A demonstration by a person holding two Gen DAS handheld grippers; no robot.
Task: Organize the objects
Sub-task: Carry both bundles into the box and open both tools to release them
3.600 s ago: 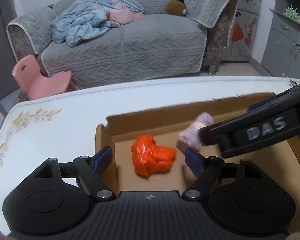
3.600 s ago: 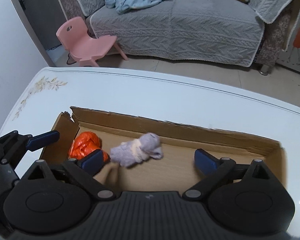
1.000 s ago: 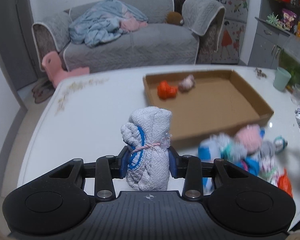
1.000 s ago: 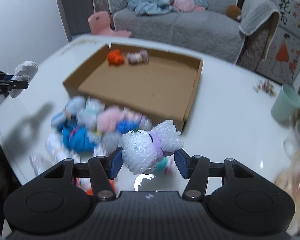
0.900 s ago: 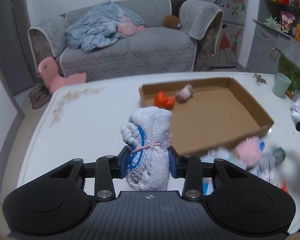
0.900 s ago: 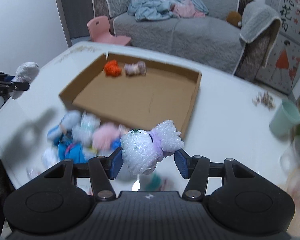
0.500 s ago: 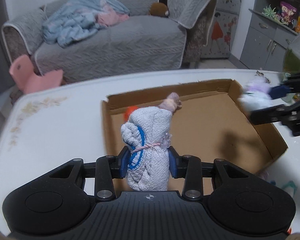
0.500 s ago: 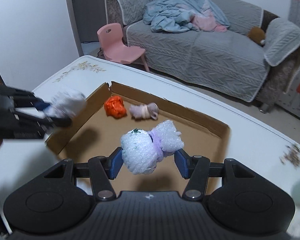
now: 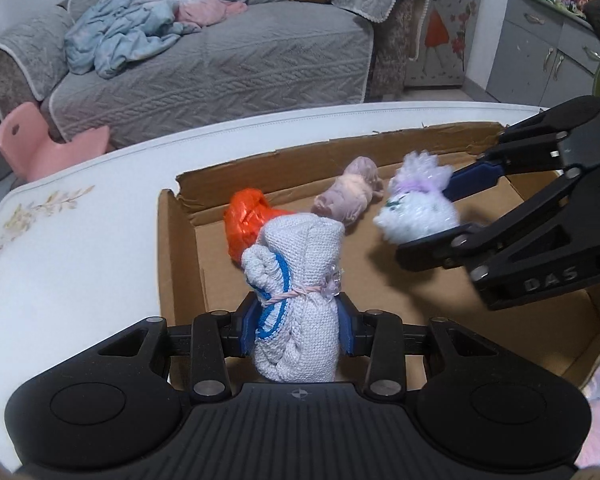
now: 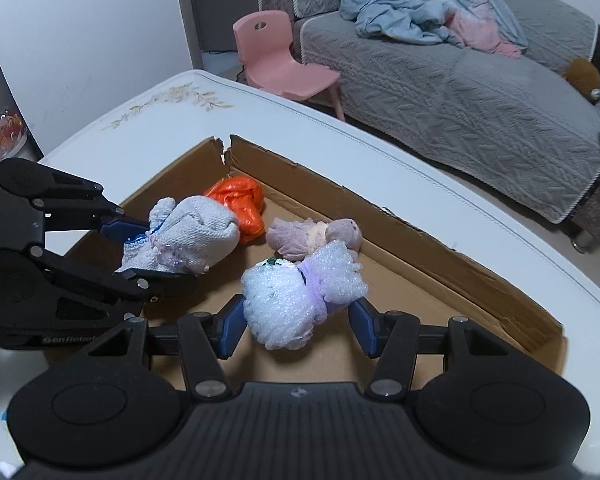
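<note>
Cardboard tray lies on the white worktop, already holding an orange bundle and a mauve bundle near its 12 o'clock corner. The left gripper is clamped on a white knitted bundle with blue trim, held over the tray at about 6 o'clock of the orange one. The right gripper grips a fuzzy white bundle with a lilac tie, hanging just at 6 o'clock of the mauve one. To do this step well, each bundle should probably be lowered close to the cardboard floor before release, set beside its neighbour rather than on top, so a tidy row forms. The two grippers are close together, so releasing one at a time would likely avoid a knock.
</note>
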